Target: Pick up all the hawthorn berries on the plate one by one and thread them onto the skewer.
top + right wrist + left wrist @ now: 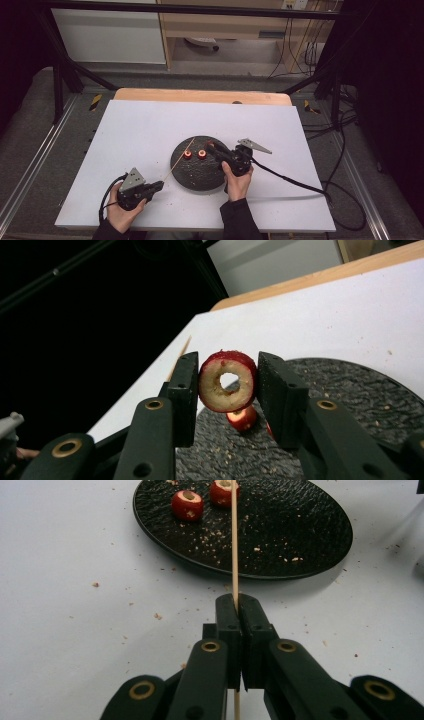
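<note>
A black round plate (197, 175) lies in the middle of the white board. My right gripper (209, 147) is over the plate's far edge. It is shut on a cored red fruit ring (227, 381), whose hole faces the camera. That ring (202, 154) hangs just above the plate. A second red piece (187, 154) rests on the plate beside it, seen below the held ring (241, 419). My left gripper (160, 186) sits off the plate's near left, shut on a thin wooden skewer (234, 540). The skewer (177, 162) slants up over the plate toward the red pieces.
Crumbs speckle the plate (300, 525) and the white board (140, 130) around it. A wooden table edge (200, 95) runs behind the board. The right gripper's cable (290, 180) trails off to the right. A black frame stands at the back and sides.
</note>
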